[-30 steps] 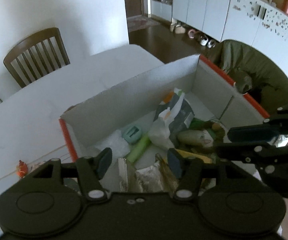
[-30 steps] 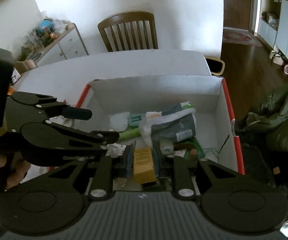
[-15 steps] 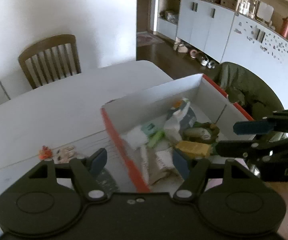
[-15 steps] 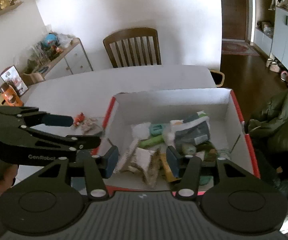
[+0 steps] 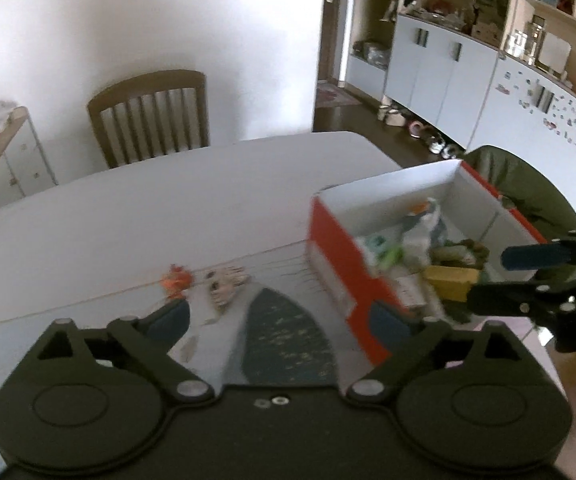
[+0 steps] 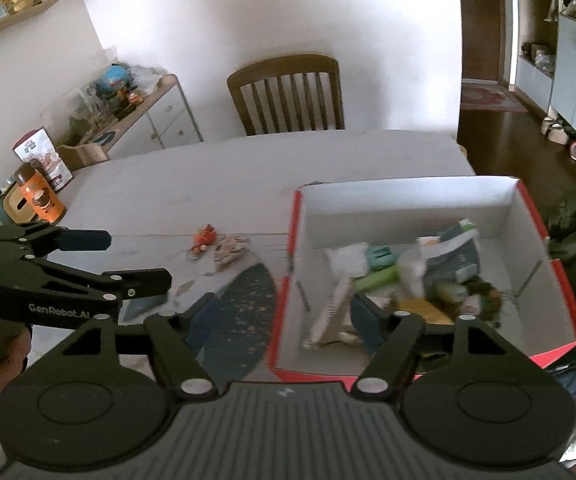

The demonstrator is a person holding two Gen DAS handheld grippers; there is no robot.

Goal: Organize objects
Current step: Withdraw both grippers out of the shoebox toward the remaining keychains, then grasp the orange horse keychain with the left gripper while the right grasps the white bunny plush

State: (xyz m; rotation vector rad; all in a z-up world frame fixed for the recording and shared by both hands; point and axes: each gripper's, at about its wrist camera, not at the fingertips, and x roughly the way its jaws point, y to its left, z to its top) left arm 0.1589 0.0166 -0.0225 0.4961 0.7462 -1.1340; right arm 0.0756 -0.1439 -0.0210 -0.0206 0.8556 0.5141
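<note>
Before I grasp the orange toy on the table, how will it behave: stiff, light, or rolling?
The orange toy looks small, so it is probably light. Its lumpy outline suggests it will not roll far. It lies close to a pale toy, so a push may nudge both. The blur hides its stiffness.

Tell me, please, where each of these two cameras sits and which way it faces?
Left wrist: on the left hand-held gripper, looking forward over the white table at a dark oval mat; the right hand-held gripper intrudes at right.
Right wrist: on the right hand-held gripper, facing the red box; the left hand-held gripper intrudes at left.
Shared: table, box, mat, wooden chair, orange trinket.
</note>
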